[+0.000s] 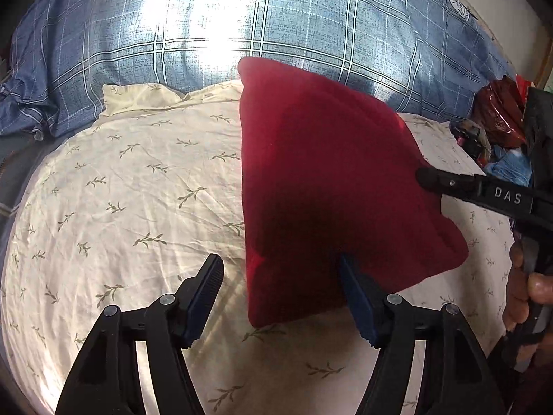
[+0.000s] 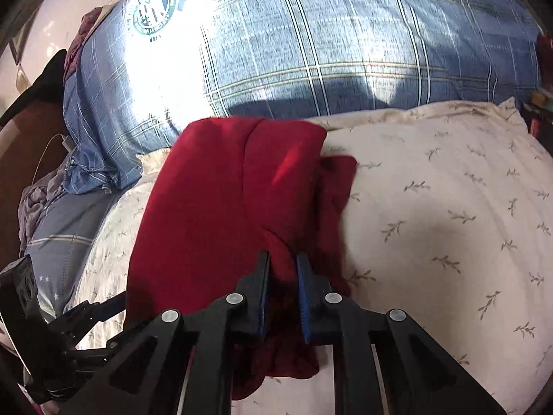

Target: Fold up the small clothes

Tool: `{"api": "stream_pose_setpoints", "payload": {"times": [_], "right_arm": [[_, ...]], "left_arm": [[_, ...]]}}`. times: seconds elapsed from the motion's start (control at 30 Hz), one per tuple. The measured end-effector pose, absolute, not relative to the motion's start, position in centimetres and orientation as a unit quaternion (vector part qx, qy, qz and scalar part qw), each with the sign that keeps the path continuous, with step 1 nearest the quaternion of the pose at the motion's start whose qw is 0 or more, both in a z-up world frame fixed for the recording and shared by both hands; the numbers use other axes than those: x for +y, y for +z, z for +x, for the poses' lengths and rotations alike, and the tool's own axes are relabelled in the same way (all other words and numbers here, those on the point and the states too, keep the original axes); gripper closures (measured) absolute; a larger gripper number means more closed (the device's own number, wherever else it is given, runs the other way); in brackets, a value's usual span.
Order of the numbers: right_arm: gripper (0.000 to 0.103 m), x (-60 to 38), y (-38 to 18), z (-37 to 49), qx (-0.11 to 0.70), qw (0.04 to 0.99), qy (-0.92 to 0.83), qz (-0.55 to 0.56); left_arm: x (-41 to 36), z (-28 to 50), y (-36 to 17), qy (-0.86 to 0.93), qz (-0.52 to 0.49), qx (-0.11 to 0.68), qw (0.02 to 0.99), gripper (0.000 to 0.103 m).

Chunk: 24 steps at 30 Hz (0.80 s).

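Right wrist: right hand-held gripper (image 2: 282,266) pinches red cloth (image 2: 221,207); left hand-held gripper (image 1: 281,269) wide beside it.

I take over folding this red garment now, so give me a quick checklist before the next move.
1. Right gripper clamped on red garment: ok, cloth between its fingers.
2. Left gripper has a hold: not ok, jaws open, one finger under the edge.
3. Garment folded flat: not ok, part lifted.
4. Sheet free for laying down: ok.
5. Garment clear of the pillow: cannot tell.
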State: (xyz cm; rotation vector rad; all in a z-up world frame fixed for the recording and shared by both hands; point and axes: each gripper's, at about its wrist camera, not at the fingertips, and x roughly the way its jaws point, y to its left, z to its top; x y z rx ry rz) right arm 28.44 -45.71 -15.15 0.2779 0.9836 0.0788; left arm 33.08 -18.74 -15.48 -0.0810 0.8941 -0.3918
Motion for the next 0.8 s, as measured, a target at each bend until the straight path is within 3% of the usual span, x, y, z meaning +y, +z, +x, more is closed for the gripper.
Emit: {"api": "stream_pose_setpoints", "payload": {"times": [0.3, 0.43, 0.5, 0.6, 0.7, 0.8], "right_arm": [[0.075, -42.9, -9.8, 25.0, 0.409, 0.903, 0.074, 0.11], [0.077, -41.4, -11.4, 25.6, 0.425, 0.898, 0.078, 0.08], [0.085, -41.6, -13.2, 26.0, 0.446, 0.893, 0.045, 0.048], [0.082, -42.9, -16.3, 26.0, 0.481, 0.875, 0.019, 0.045], [0.073, -44.1, -15.5, 25.3, 0.469, 0.879, 0.027, 0.085], [0.072, -44.6, -13.9, 24.9, 0.45, 0.888, 0.028, 0.095]], "left_arm": [[-17.9, 31.9, -13.6, -0.174, -0.03, 0.4, 0.899, 0.036], [-17.8, 31.9, -13.3, -0.17, -0.029, 0.394, 0.903, 0.036], [-17.8, 31.8, -13.7, -0.171, -0.024, 0.399, 0.9, 0.036], [-17.9, 31.8, -14.2, -0.174, -0.02, 0.406, 0.897, 0.036], [-17.8, 32.1, -14.4, -0.174, -0.022, 0.411, 0.895, 0.036], [-17.6, 32.7, -14.3, -0.177, -0.031, 0.412, 0.893, 0.036]]}}
